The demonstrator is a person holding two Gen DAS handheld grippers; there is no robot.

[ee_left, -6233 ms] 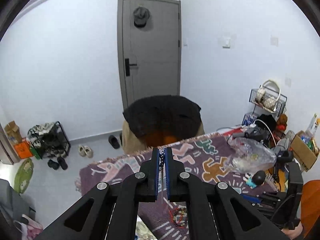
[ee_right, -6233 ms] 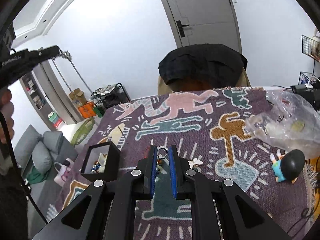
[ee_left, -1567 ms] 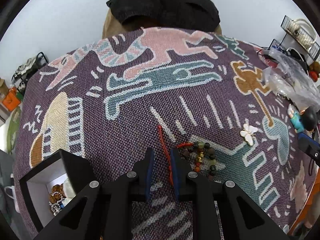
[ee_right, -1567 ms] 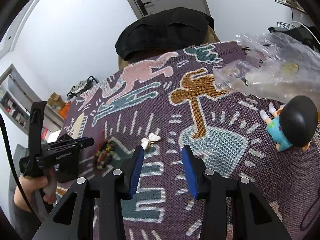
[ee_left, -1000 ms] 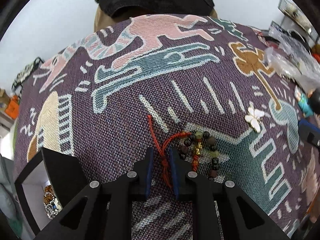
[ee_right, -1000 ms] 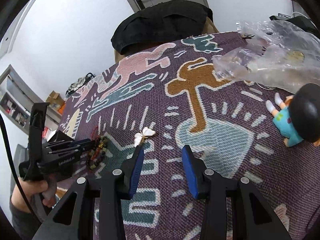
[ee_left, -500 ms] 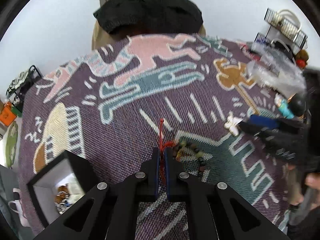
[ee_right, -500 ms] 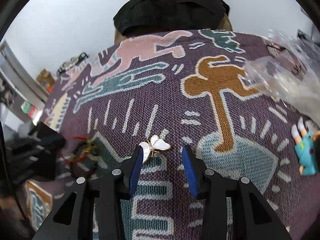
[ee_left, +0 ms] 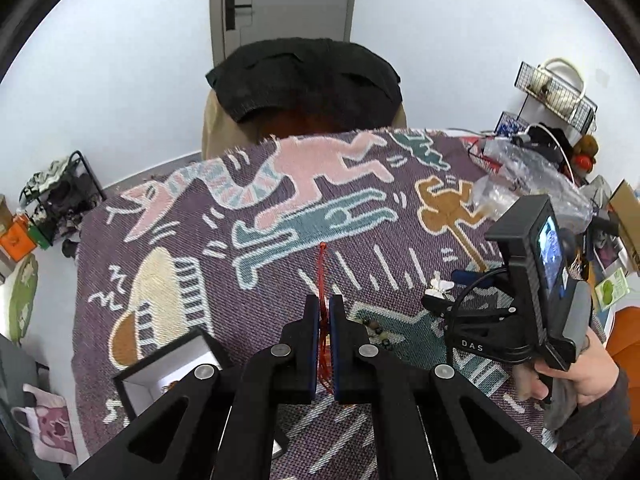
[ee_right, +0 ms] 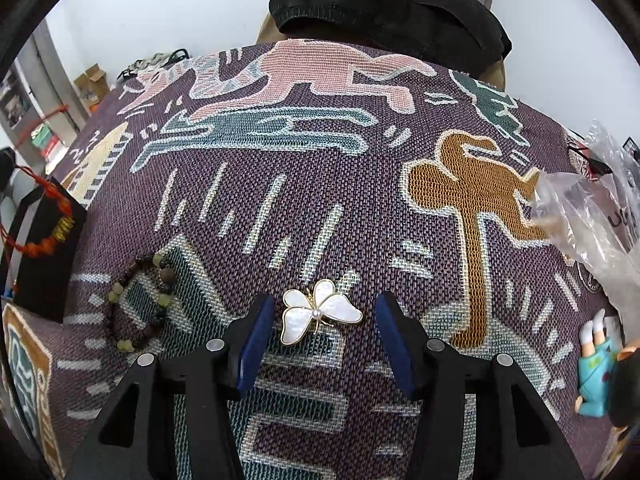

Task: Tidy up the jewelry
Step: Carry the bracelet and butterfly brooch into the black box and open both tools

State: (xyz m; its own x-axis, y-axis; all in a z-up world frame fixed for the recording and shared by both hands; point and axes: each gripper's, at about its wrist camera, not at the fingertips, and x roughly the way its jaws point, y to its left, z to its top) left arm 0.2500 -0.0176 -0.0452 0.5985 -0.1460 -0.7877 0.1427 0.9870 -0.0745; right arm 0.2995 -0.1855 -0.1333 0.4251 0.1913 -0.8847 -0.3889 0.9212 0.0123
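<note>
My left gripper [ee_left: 324, 304] is shut on a red cord bracelet [ee_left: 322, 268] and holds it lifted above the patterned cloth. The same bracelet, with orange beads, shows at the left edge of the right wrist view [ee_right: 44, 240]. An open black jewelry box [ee_left: 168, 364] sits just left of the left gripper. My right gripper [ee_right: 322, 320] is open, low over the cloth, with a white butterfly brooch [ee_right: 320, 312] between its fingers. A dark and green bead bracelet [ee_right: 140, 304] lies on the cloth to the brooch's left.
A purple woven cloth [ee_right: 320, 152] with figures covers the table. A crumpled clear plastic bag [ee_right: 592, 208] and a small doll [ee_right: 600, 368] lie at the right. A chair with a black garment [ee_left: 304, 80] stands at the far edge. Wire racks and clutter [ee_left: 556, 92] are at the far right.
My left gripper has lifted the red cord bracelet off the cloth; the bead bracelet stayed down. My right gripper has moved down and forward so the butterfly brooch sits between its open fingers.
</note>
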